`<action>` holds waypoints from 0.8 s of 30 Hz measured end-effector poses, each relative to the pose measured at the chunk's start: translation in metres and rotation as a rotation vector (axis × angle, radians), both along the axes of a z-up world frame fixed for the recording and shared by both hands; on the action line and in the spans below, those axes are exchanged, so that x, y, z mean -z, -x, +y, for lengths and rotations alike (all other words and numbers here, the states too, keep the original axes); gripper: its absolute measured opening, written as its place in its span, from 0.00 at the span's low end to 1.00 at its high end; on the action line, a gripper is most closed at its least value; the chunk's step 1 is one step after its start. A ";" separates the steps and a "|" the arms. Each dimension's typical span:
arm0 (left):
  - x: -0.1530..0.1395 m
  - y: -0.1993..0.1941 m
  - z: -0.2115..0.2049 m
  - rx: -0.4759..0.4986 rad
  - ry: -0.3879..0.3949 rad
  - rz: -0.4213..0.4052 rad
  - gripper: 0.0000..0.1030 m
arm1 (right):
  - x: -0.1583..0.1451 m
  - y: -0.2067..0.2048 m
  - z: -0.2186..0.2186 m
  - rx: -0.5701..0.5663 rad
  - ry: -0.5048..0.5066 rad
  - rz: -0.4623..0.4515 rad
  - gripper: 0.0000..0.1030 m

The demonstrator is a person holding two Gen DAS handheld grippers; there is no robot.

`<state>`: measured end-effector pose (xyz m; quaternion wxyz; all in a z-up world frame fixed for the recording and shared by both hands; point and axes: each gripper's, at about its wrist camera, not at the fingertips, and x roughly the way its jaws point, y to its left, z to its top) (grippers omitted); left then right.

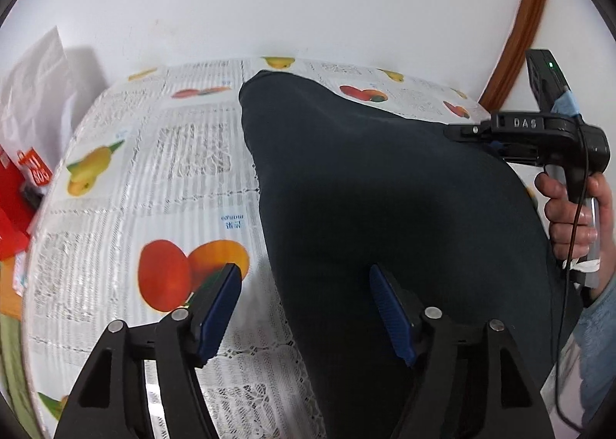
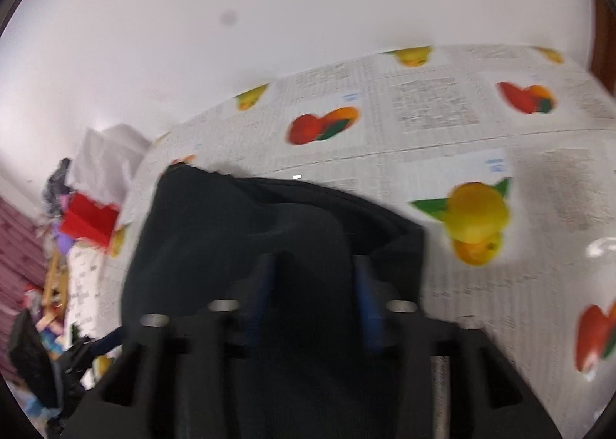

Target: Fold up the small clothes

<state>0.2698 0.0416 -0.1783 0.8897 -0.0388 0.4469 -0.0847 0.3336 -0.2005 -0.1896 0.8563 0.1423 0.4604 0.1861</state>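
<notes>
A dark navy garment (image 1: 365,189) lies on a table under a fruit-and-newsprint cloth (image 1: 127,169). My left gripper (image 1: 304,308) is open above the garment's near left edge, holding nothing. One blue pad (image 1: 219,312) is over the cloth, the other over the fabric. My right gripper shows in the left wrist view at the garment's far right edge (image 1: 462,131). In the blurred right wrist view it (image 2: 313,281) hangs open over the garment (image 2: 231,231), whose edge looks folded back.
A white wall stands behind the table. Red packaging (image 1: 15,200) and a white bag (image 1: 34,77) sit at the table's left end. A wooden frame (image 1: 527,31) rises at the right. Cluttered items (image 2: 57,246) lie left of the table.
</notes>
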 end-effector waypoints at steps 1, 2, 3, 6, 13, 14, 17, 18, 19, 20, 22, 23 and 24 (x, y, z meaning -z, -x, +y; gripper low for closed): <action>0.001 -0.001 0.002 -0.001 0.016 0.010 0.68 | -0.004 0.002 0.002 -0.014 0.010 -0.035 0.08; 0.002 -0.002 0.004 -0.002 0.024 0.015 0.68 | -0.016 0.012 0.002 -0.024 0.037 -0.141 0.08; 0.003 -0.002 0.005 0.002 0.031 0.018 0.68 | -0.028 0.025 0.000 -0.021 0.054 -0.263 0.07; 0.003 -0.001 0.003 0.011 0.022 0.008 0.68 | -0.038 0.046 -0.012 -0.007 0.016 -0.406 0.07; -0.003 0.001 -0.006 0.009 -0.047 -0.012 0.68 | -0.004 0.018 -0.011 0.059 0.145 -0.185 0.21; -0.004 0.003 -0.006 0.007 -0.052 -0.017 0.68 | -0.009 0.021 -0.018 0.082 0.135 -0.170 0.29; -0.006 0.010 -0.003 0.008 -0.046 -0.028 0.68 | -0.018 0.035 -0.032 0.095 0.104 -0.162 0.41; -0.008 0.014 -0.002 0.009 -0.031 -0.031 0.67 | -0.019 0.040 -0.036 0.091 0.093 -0.157 0.43; -0.010 0.017 -0.001 0.011 -0.016 -0.034 0.66 | -0.018 0.044 -0.040 0.086 0.078 -0.149 0.45; -0.011 0.020 0.000 0.013 -0.003 -0.036 0.66 | -0.016 0.047 -0.042 0.080 0.058 -0.140 0.46; -0.011 0.025 -0.001 0.018 0.006 -0.042 0.66 | -0.007 0.049 -0.041 0.066 0.028 -0.109 0.45; -0.011 0.026 -0.003 0.019 -0.006 -0.044 0.66 | -0.002 0.047 -0.038 0.066 0.028 -0.099 0.40; -0.010 0.027 -0.005 0.019 -0.020 -0.047 0.66 | 0.001 0.046 -0.034 0.063 0.031 -0.099 0.30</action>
